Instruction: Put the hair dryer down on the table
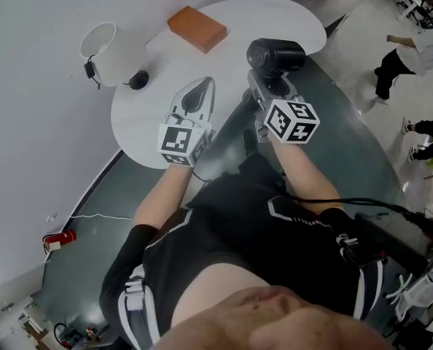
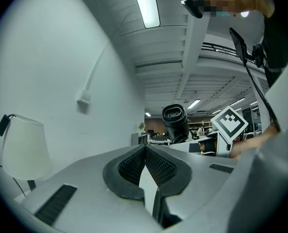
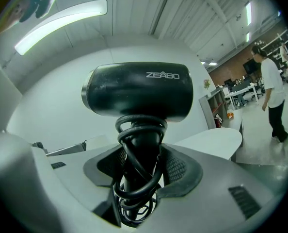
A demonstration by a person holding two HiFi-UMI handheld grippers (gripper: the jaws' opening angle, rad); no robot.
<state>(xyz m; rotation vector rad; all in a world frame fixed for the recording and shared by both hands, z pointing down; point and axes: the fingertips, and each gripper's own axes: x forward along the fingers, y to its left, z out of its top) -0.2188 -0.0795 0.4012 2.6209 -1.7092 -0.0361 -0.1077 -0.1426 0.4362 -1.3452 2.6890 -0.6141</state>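
Observation:
A black hair dryer (image 1: 275, 54) stands upright in my right gripper (image 1: 264, 76), just above the near right edge of the white table (image 1: 282, 14). In the right gripper view the hair dryer (image 3: 139, 96) fills the middle. Its handle, with the black cord (image 3: 136, 178) wound round it, sits between the jaws of the right gripper (image 3: 140, 155), which is shut on it. My left gripper (image 1: 201, 87) hovers over the table's near edge, to the left of the dryer. Its jaws meet at the tips with nothing between them (image 2: 145, 147). The left gripper view shows the hair dryer (image 2: 175, 120) off to the right.
A white lampshade (image 1: 111, 52) and a small black object (image 1: 138, 79) sit at the table's left. An orange-brown box (image 1: 197, 28) lies at the back. A white wall runs along the left. A person (image 1: 407, 55) walks on the floor at the right.

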